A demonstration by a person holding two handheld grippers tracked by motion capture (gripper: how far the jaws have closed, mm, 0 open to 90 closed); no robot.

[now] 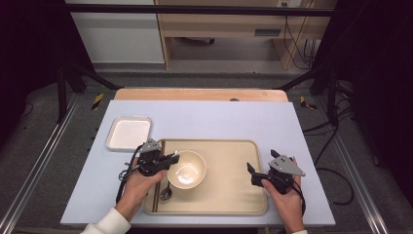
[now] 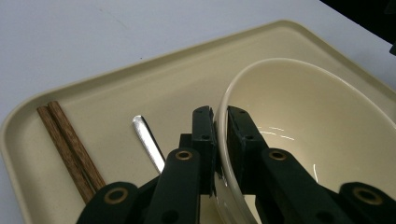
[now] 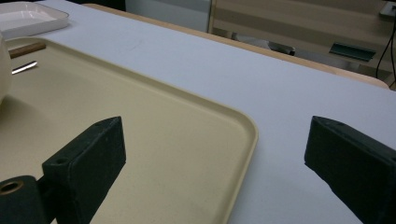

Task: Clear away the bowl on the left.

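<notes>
One hand-held gripper (image 2: 221,122), the left, clamps the cream bowl's (image 2: 299,116) rim.

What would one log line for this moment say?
left gripper: shut on bowl rim | right gripper: open, over tray edge | spoon, chopsticks: on tray

Spread fingers (image 3: 348,172) astride tray (image 3: 196,140) edge

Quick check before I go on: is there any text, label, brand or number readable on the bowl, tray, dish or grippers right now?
None can be read.
Bowl, held at its rim by the left gripper: plain cream, no print.
Tray: plain, no mark.
White dish: blank.
Spoon and chopsticks: no marking visible.
Right gripper, open over the tray edge: no label on its jaws.
Plate on the cabinet front in the high view: too small to read.
</notes>
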